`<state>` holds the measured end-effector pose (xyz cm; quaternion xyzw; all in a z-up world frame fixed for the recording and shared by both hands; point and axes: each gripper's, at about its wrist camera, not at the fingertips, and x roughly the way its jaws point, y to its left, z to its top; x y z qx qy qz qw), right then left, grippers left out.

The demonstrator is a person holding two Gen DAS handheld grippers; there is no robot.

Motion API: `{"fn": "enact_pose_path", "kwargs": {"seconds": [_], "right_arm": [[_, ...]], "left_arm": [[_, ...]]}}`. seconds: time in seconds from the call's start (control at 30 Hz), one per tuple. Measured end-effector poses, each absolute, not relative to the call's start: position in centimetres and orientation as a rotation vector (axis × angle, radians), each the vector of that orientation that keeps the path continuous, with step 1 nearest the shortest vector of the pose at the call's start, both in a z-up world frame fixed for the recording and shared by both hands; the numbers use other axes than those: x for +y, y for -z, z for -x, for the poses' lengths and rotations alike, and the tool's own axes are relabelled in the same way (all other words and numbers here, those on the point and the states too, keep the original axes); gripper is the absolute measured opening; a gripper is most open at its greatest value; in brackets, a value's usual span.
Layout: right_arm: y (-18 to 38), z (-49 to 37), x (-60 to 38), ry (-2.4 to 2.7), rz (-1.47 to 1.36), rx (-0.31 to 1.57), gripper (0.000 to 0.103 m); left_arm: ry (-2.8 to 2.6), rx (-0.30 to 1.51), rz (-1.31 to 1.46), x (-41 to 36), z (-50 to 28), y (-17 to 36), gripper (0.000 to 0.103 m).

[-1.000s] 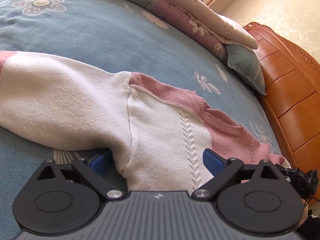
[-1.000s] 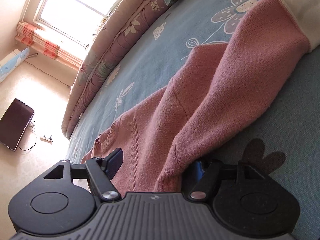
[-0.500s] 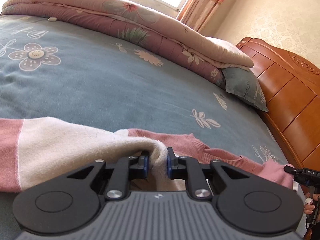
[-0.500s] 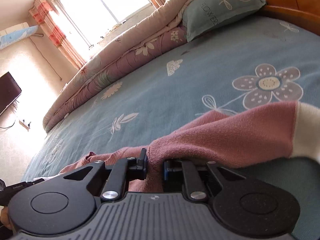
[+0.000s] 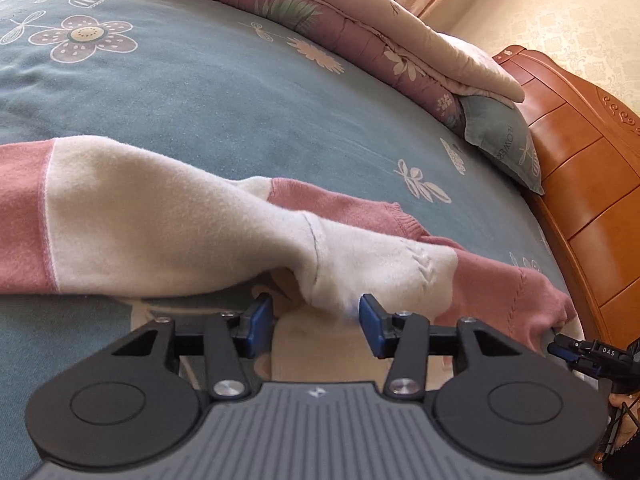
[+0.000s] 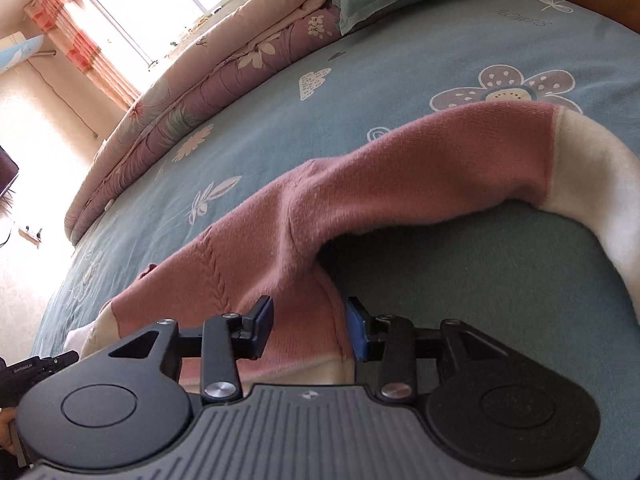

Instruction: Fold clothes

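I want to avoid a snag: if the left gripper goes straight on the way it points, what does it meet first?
Most likely the white knit part of the pink and white sweater, bunched right ahead of the left gripper, whose jaws have just been opening.

1. Sweater (image 5: 168, 216) lies on the bed sheet (image 5: 208, 92), spread across mid frame in the left wrist view.
2. Its sleeve (image 5: 100, 216) runs to the left edge; its body trails to lower right.
3. Left gripper (image 5: 316, 320) sits at bottom centre, sweater fold between its fingers.
4. Rolled quilt (image 5: 360, 40) lies behind on the bed, upper frame; pillow (image 5: 504, 140) just right of it, against the headboard (image 5: 580, 184).
5. Right wrist view: right gripper (image 6: 308, 328) at bottom centre, sweater hem between its fingers; other sleeve (image 6: 460, 160) arcs to the right edge.
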<state>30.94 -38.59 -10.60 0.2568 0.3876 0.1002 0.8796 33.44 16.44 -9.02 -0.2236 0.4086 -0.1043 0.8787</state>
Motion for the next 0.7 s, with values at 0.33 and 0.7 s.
{"fn": "enact_pose_path", "kwargs": {"seconds": [0.33, 0.7], "right_arm": [[8.4, -19.6, -35.1, -0.314, -0.479, 0.819, 0.075], [6.9, -12.3, -28.5, -0.378, -0.545, 0.824, 0.083]], "left_arm": [[0.220, 0.876, 0.548, 15.7, -22.5, 7.8, 0.057], [0.145, 0.921, 0.686, 14.9, -16.4, 8.1, 0.057]]}}
